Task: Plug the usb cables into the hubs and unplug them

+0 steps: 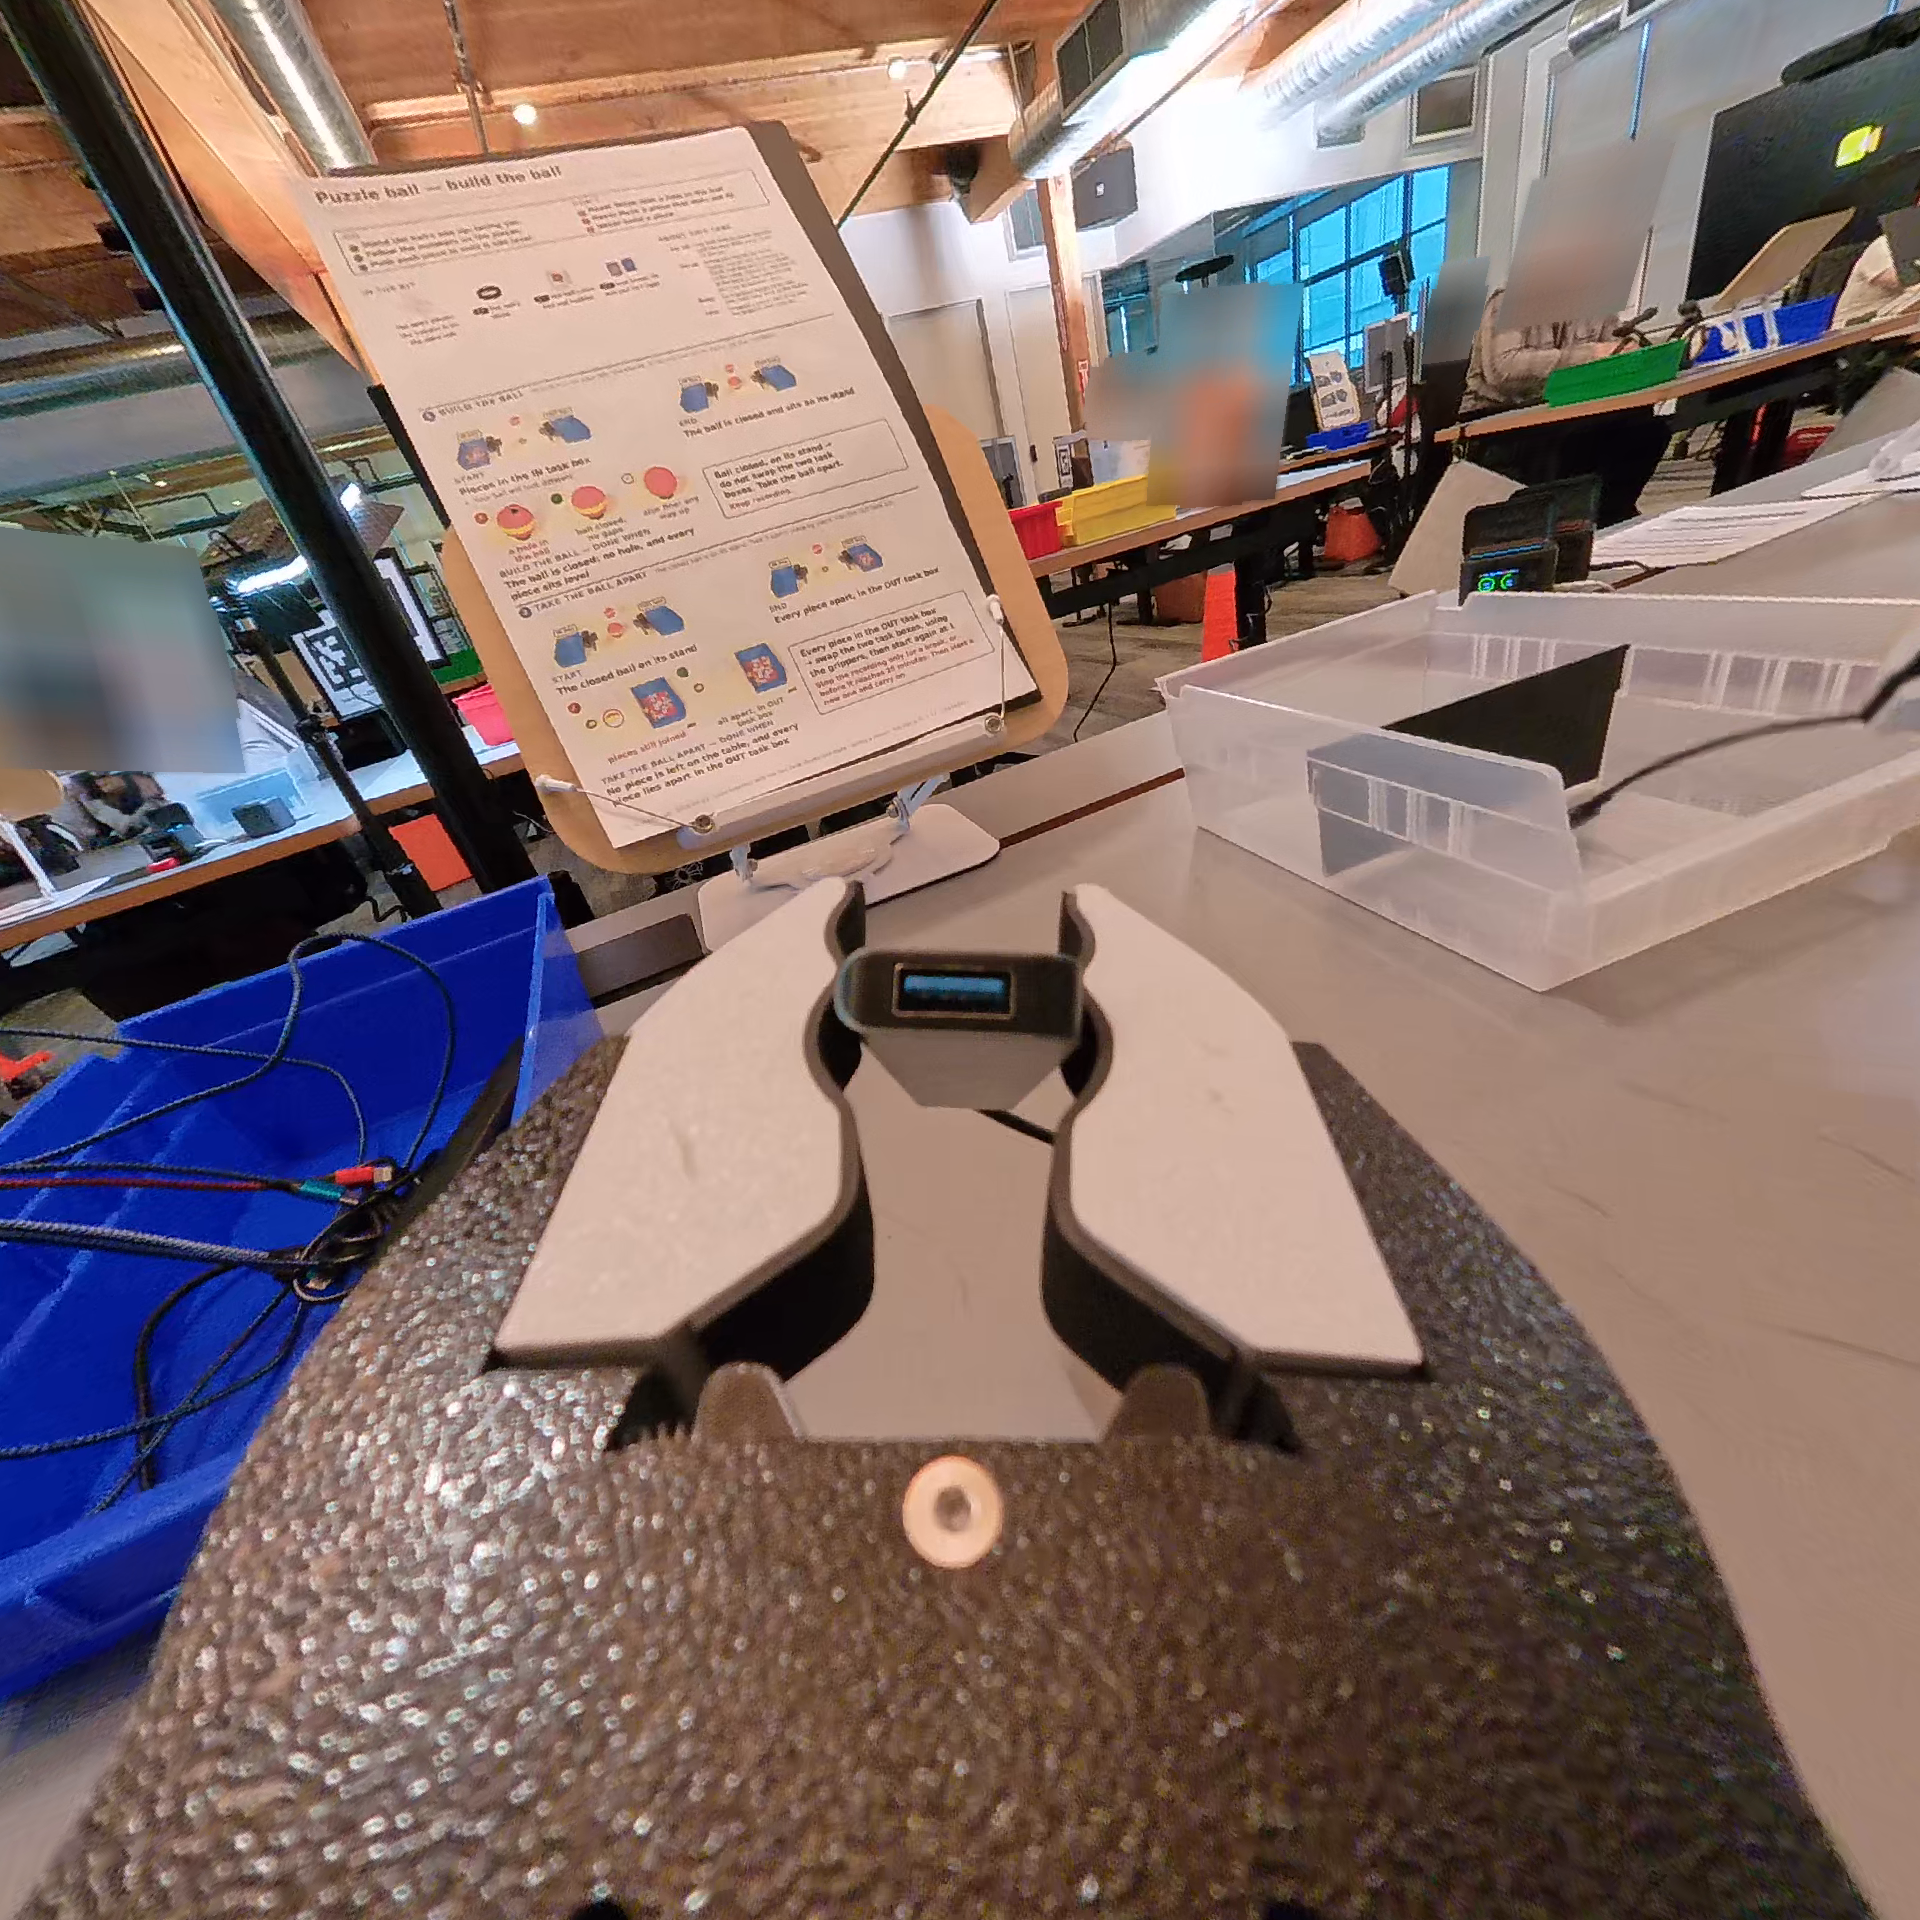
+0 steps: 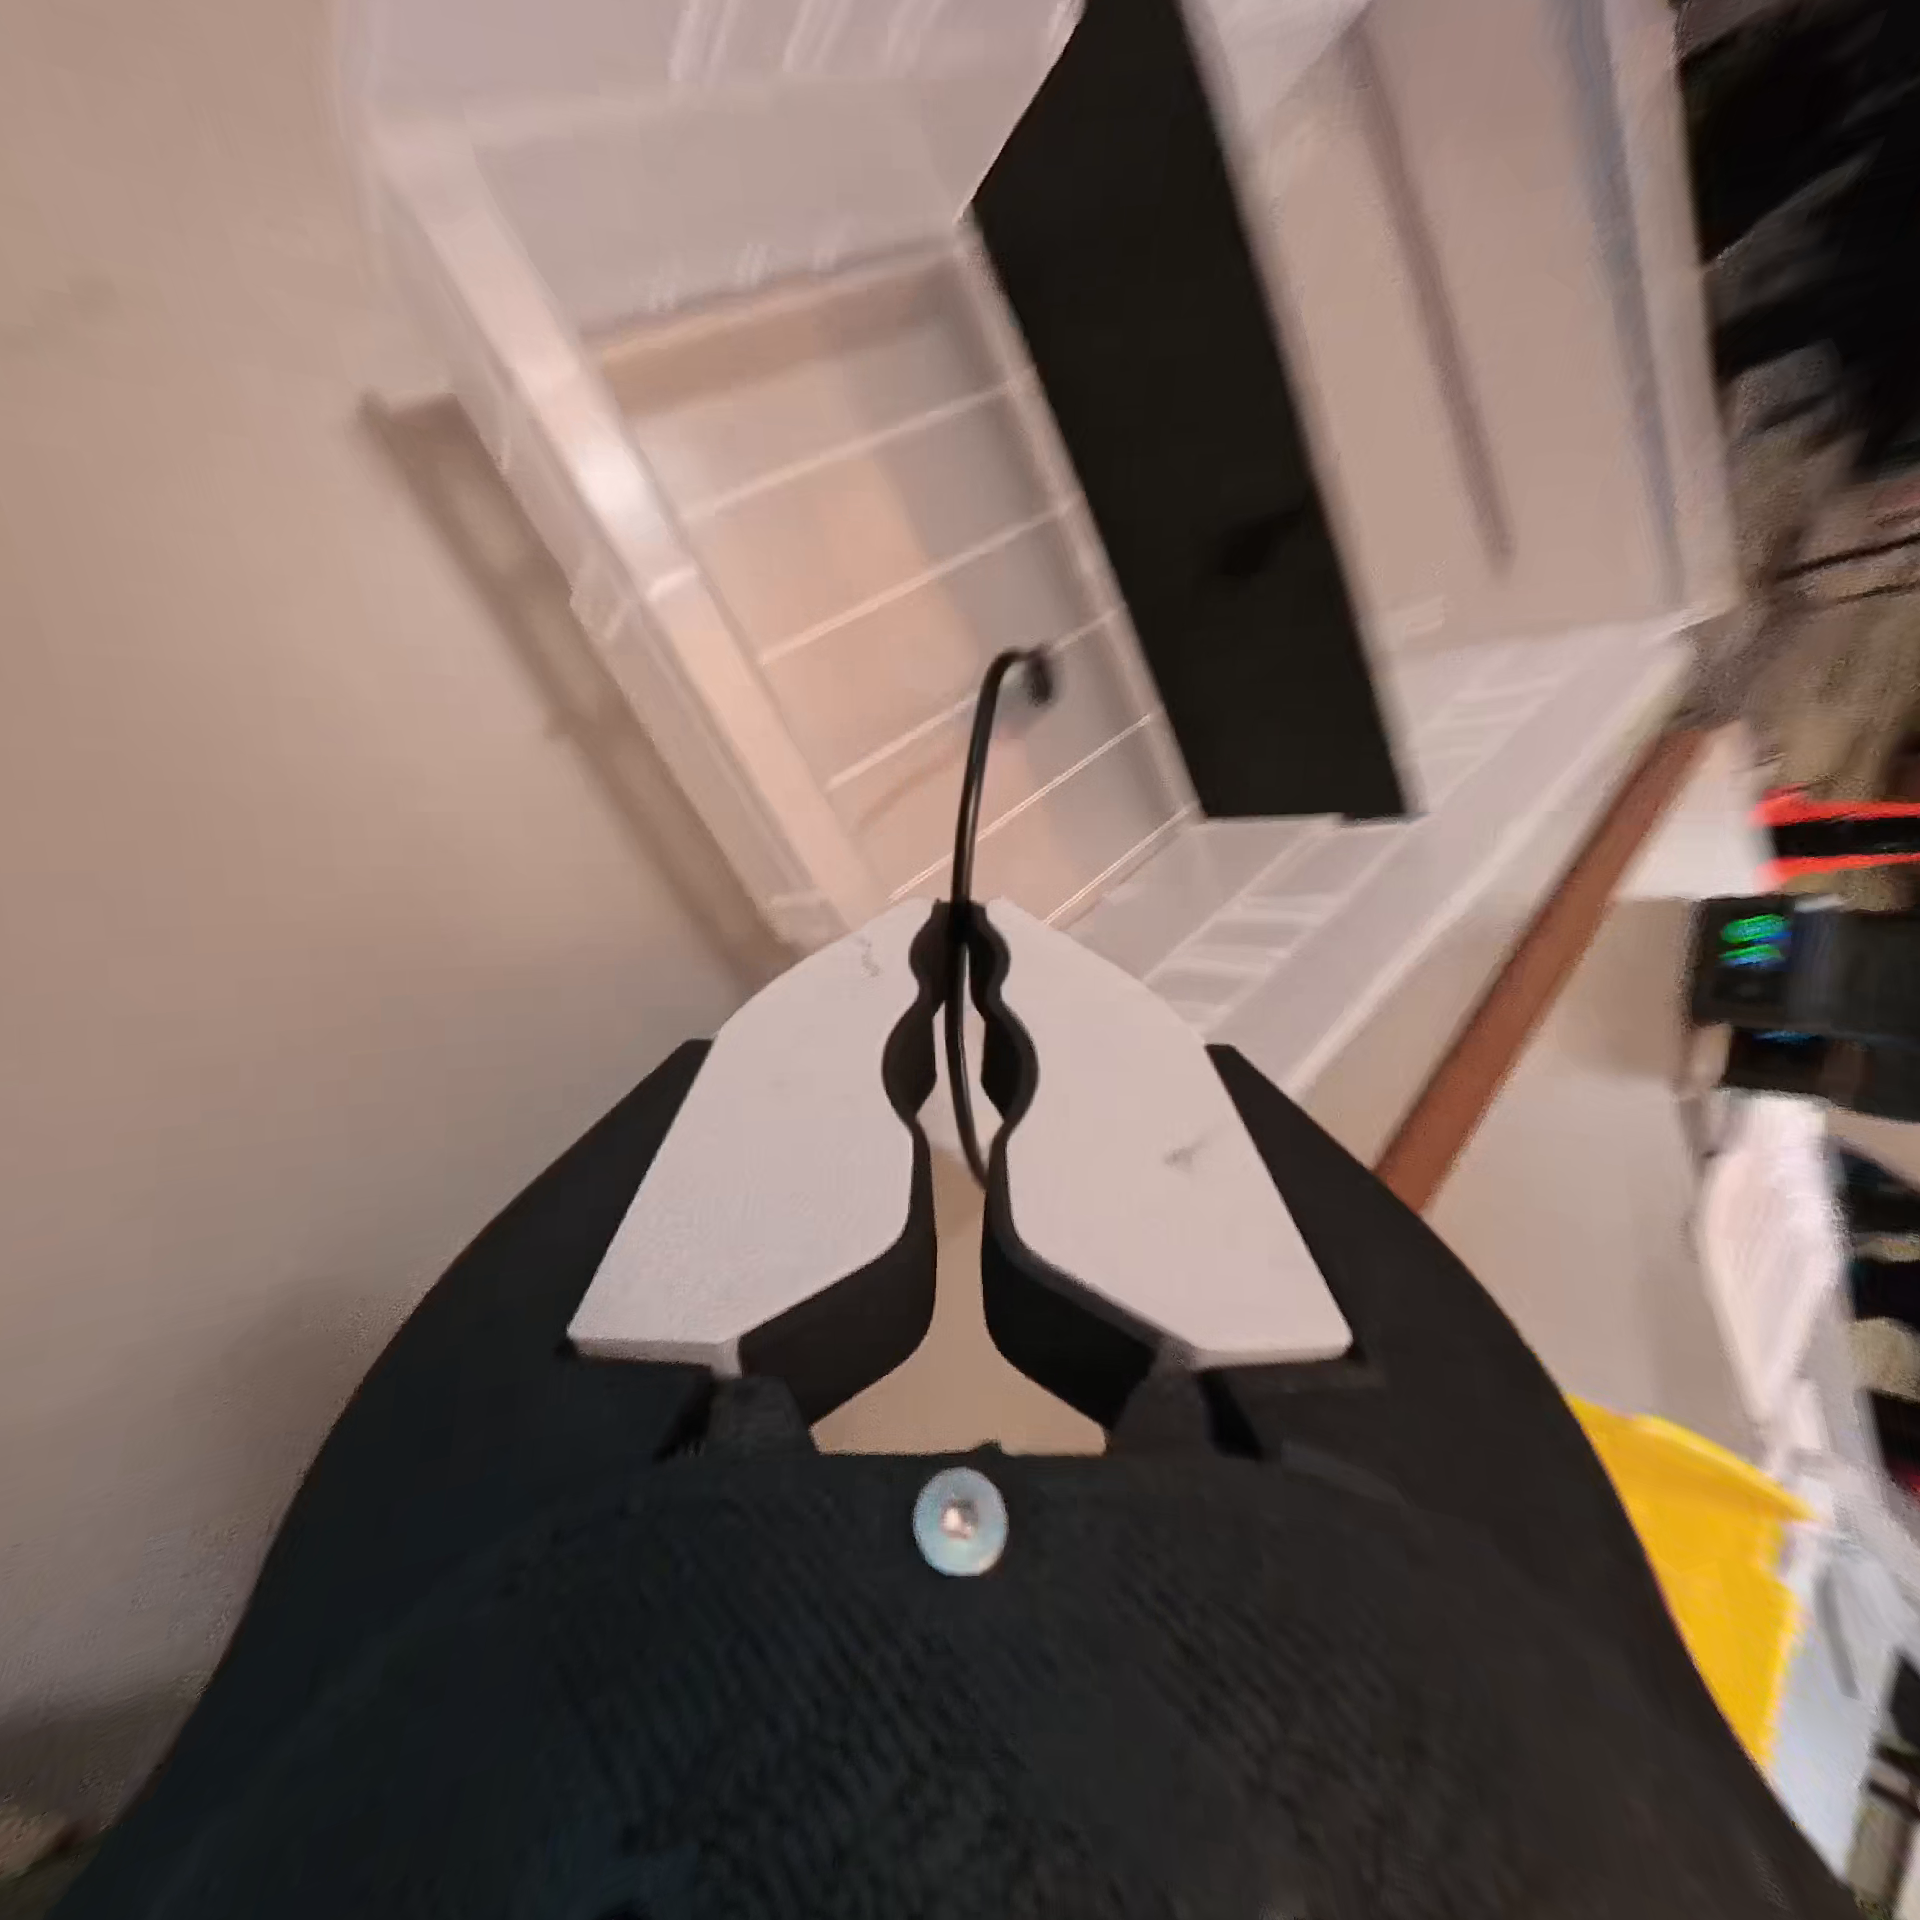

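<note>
My left gripper (image 1: pixel 961 971) is shut on a small grey USB hub (image 1: pixel 956 1013), held above the table with its blue port facing forward. A thin black lead trails from under the hub. My right gripper (image 2: pixel 961 935) is shut on a thin black USB cable (image 2: pixel 971 790). The cable arcs up from the fingertips and its plug end (image 2: pixel 1039 681) hangs over the clear plastic bin (image 2: pixel 894 540). In the left wrist view the same cable (image 1: pixel 1714 753) runs from the right edge down into the clear bin (image 1: pixel 1455 831). The right wrist view is blurred by motion.
A blue bin (image 1: pixel 208 1195) with several tangled cables sits at the left. An instruction sheet on a wooden stand (image 1: pixel 675 468) stands behind the table. A black divider (image 2: pixel 1174 416) stands in the clear bin. A yellow bin (image 2: pixel 1704 1558) is at the right. People work at far tables. Spacing between my two grippers at the tips: around 40 cm.
</note>
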Motion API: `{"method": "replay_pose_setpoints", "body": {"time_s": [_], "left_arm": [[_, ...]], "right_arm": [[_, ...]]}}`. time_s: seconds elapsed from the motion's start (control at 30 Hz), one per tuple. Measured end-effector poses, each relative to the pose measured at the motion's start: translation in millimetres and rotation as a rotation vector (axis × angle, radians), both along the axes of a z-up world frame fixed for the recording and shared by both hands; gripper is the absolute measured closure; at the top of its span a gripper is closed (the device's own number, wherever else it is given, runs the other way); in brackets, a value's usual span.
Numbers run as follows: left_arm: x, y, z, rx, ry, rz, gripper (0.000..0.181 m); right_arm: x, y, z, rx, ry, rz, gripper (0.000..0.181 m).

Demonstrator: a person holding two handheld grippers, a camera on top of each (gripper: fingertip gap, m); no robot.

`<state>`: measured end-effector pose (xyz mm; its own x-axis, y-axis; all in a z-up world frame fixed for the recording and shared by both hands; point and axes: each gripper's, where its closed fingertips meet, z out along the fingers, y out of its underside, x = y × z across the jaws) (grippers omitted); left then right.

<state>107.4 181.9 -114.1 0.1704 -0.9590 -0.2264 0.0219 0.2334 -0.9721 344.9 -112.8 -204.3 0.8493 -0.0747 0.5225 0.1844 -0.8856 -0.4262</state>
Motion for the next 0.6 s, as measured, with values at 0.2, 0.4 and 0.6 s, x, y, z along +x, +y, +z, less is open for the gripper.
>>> {"method": "replay_pose_setpoints", "body": {"time_s": [0.2, 0.4, 0.6], "left_arm": [[-3, -1, 8, 0.005, -0.017, -0.007, 0.147], [-5, 1, 10, -0.013, -0.023, -0.010, 0.147], [-7, 5, 12, -0.021, -0.031, -0.008, 0.147]], "right_arm": [[-4, 44, 88, 0.410, -0.337, 0.092, 0.179], [4, 70, 54, 0.314, -0.436, 0.167, 0.179], [-30, 82, 132, 0.790, -0.466, 0.223, 0.179]]}}
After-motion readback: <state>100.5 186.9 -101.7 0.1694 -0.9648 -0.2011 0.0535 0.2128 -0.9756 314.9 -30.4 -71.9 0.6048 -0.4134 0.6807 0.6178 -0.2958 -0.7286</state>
